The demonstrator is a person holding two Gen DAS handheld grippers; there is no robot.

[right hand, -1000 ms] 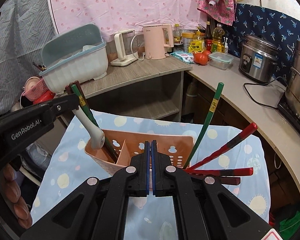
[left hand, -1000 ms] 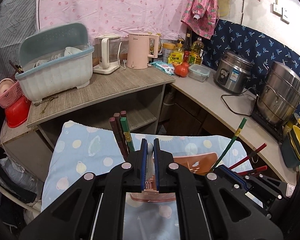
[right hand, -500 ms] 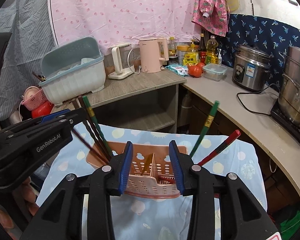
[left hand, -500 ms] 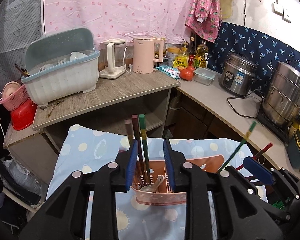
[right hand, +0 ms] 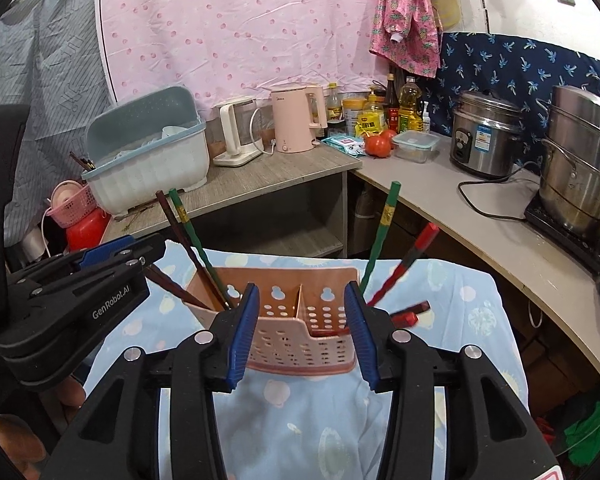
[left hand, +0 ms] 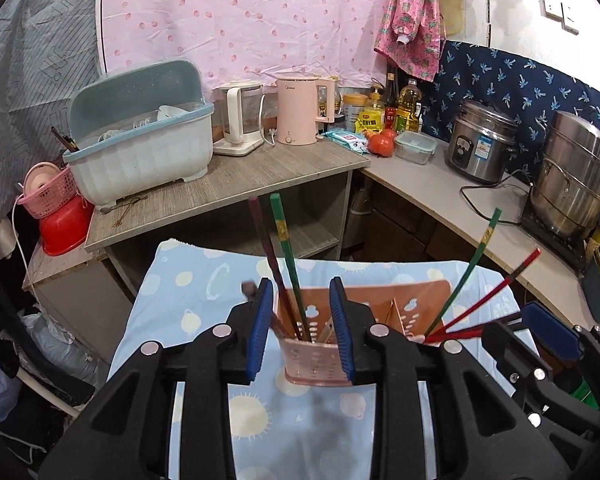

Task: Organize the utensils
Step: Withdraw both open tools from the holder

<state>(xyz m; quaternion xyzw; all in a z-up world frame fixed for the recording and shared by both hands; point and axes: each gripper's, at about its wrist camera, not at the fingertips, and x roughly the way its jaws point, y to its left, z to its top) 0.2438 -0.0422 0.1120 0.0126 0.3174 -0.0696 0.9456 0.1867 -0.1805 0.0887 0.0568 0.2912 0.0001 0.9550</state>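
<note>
A pink perforated utensil caddy (right hand: 300, 332) stands on a blue patterned cloth (right hand: 300, 412); it also shows in the left wrist view (left hand: 320, 364). Brown and green chopsticks (right hand: 188, 248) lean out of its left compartment (left hand: 284, 256). Green and red chopsticks (right hand: 384, 232) lean out of its right side (left hand: 476, 268). A spoon handle (left hand: 326, 330) lies inside the left compartment. My left gripper (left hand: 302, 332) is open and empty, just in front of the caddy's left end. My right gripper (right hand: 302, 332) is open and empty, in front of the caddy.
A wooden counter (left hand: 228, 188) behind holds a dish rack (left hand: 140, 148), two kettles (left hand: 300, 112), bottles and a tomato (left hand: 382, 144). A rice cooker (left hand: 480, 144) and steel steamer pot (left hand: 576, 176) stand on the right counter. A pink basket and red bowl (left hand: 60, 216) sit far left.
Both grippers have opened and drawn back from the caddy. The left one let go of the white spoon, which now lies in the left compartment.
</note>
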